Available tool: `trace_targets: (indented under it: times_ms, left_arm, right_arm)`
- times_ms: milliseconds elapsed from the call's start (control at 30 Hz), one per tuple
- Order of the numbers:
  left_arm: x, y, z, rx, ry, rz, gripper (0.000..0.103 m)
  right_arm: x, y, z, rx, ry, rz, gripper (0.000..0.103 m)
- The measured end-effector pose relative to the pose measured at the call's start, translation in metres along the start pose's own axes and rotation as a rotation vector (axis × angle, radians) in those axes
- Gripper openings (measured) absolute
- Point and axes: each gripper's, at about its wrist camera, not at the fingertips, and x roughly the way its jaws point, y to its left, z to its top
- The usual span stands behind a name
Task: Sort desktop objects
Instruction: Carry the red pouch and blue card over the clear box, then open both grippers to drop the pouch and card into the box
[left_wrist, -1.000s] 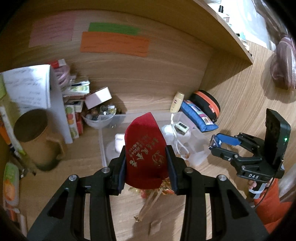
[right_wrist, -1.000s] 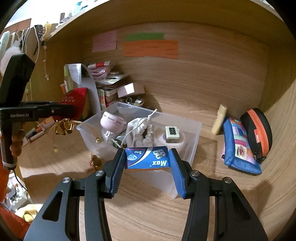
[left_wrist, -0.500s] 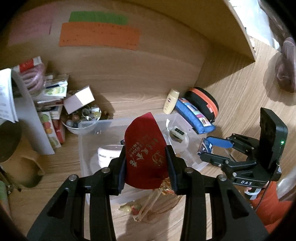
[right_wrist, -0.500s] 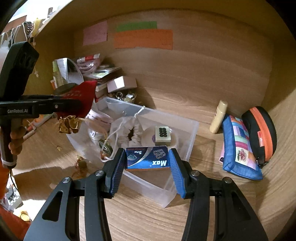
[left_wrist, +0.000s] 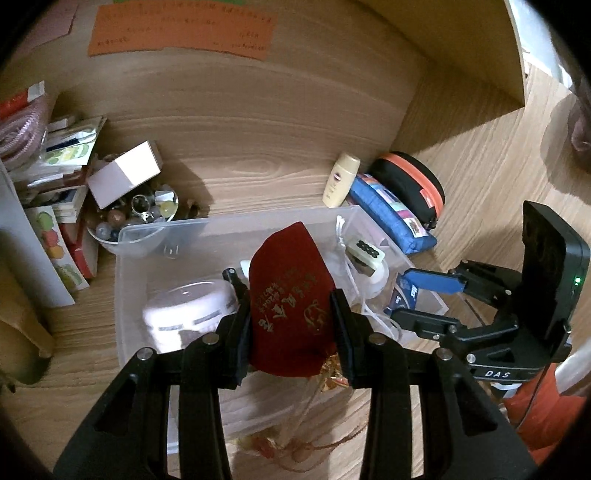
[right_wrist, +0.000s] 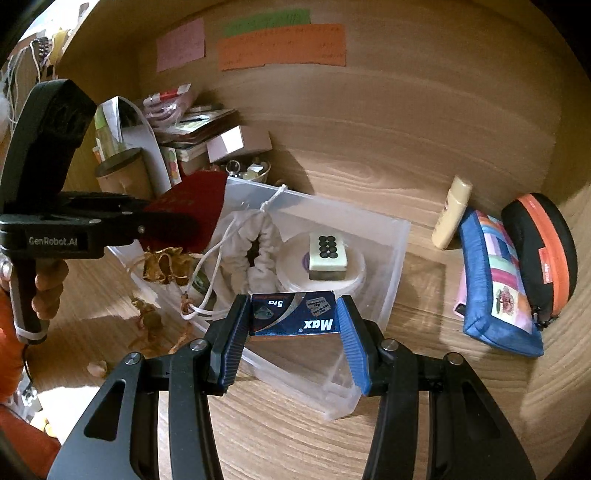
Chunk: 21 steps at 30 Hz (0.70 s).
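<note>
My left gripper (left_wrist: 291, 314) is shut on a red cloth pouch (left_wrist: 290, 295) with gold print, and a gold tassel cord (left_wrist: 310, 439) dangles below it. It hangs over the clear plastic bin (left_wrist: 129, 266). My right gripper (right_wrist: 293, 317) is shut on a small blue "Max" box (right_wrist: 293, 319), held above the bin's near edge (right_wrist: 391, 273). Inside the bin lie a white round case (left_wrist: 188, 314), a white drawstring bag (right_wrist: 255, 240) and a mahjong tile (right_wrist: 327, 254) on a round white lid. The left gripper (right_wrist: 159, 221) with the pouch (right_wrist: 192, 206) shows at left in the right wrist view.
A cream bottle (right_wrist: 452, 218), a blue patchwork pouch (right_wrist: 498, 280) and a black-and-orange case (right_wrist: 543, 254) lie right of the bin. A bowl of beads (left_wrist: 136, 218), a white box (left_wrist: 125, 173), stacked booklets and a brown cup (right_wrist: 125, 177) crowd the left. Wooden walls enclose the desk nook.
Both grippers have moved forward and down toward the clear bin, each keeping its grip. The bin and its contents now loom larger and sit directly under the pouch and the box.
</note>
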Motion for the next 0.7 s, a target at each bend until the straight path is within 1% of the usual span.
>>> trace_targets:
  times_ms: [167, 267, 433, 533, 700]
  left_arm:
    - [0.009, 0.001, -0.001, -0.003, 0.020, -0.003, 0.038]
    - [0.011, 0.003, -0.002, -0.015, 0.011, -0.008, 0.039]
    - [0.013, 0.002, -0.005, 0.001, 0.007, 0.011, 0.040]
    - [0.013, -0.001, -0.005, 0.014, 0.004, 0.024, 0.042]
    - [0.014, 0.000, -0.005, 0.012, 0.006, 0.023, 0.045]
  right_arm:
    - [0.006, 0.001, 0.000, -0.002, 0.007, 0.007, 0.045]
    - [0.008, 0.001, 0.001, 0.000, 0.006, 0.018, 0.045]
    - [0.013, 0.001, 0.001, 0.005, 0.015, 0.024, 0.045]
    - [0.014, 0.002, 0.001, -0.002, 0.014, 0.020, 0.045]
    - [0.015, 0.002, 0.001, -0.006, 0.018, 0.015, 0.045]
